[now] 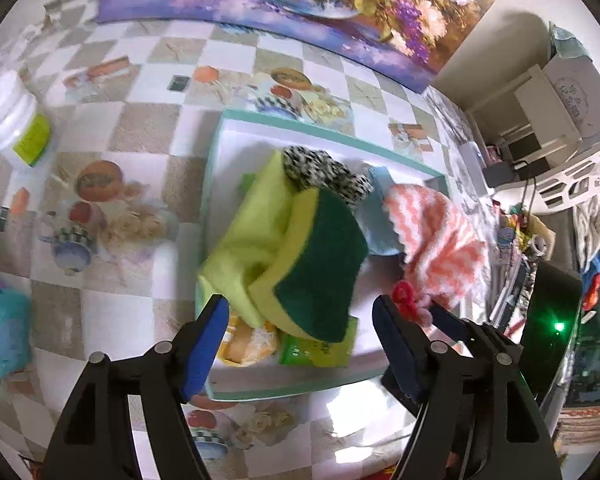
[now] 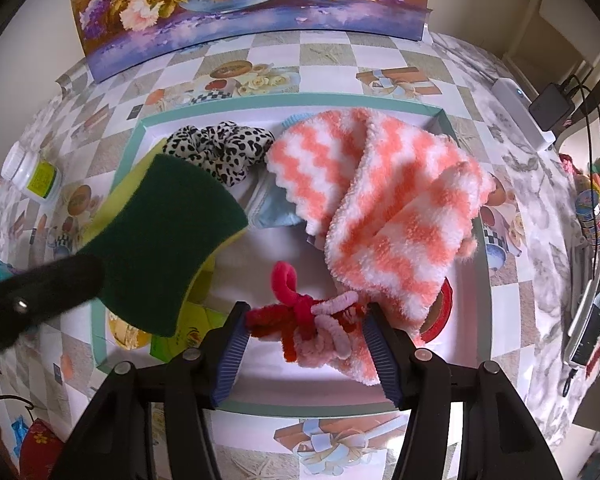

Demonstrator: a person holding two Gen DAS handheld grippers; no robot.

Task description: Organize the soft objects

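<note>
Checkered oilcloth printed with fruit and teapots covers the table [image 2: 380, 52], and a shallow white tray with a teal rim [image 2: 284, 100] sits in the middle of it as the collecting place for the soft things.

Nearest the lens in the right wrist view, the right gripper [image 2: 304, 344] stands at the lower centre with its blue pads either side of a tangle of red and pink hair ties [image 2: 312, 320]. The ties lie between the jaws and brush both pads, but whether they are truly pinched or only straddled I cannot tell from this angle.

In the left wrist view the left gripper [image 1: 300, 344] hangs at the bottom of the frame, jaws spread wide and gripping nothing. Just above them a green-and-yellow sponge [image 1: 316, 264] leans tilted over a yellow-green cloth [image 1: 244, 236], probably freshly let go there so that it joins the pile.

Further in, the coral-and-white fluffy towel [image 2: 388, 208] lies crumpled at the right of the tray, partly covering a pale blue cloth [image 2: 274, 216]. A leopard-print scrunchie [image 2: 220, 148] rests near the far rim.

Beyond the tray, a white bottle with a green label [image 1: 18, 120] stands at the left edge, and a flower painting [image 2: 240, 4] leans along the back.
</note>
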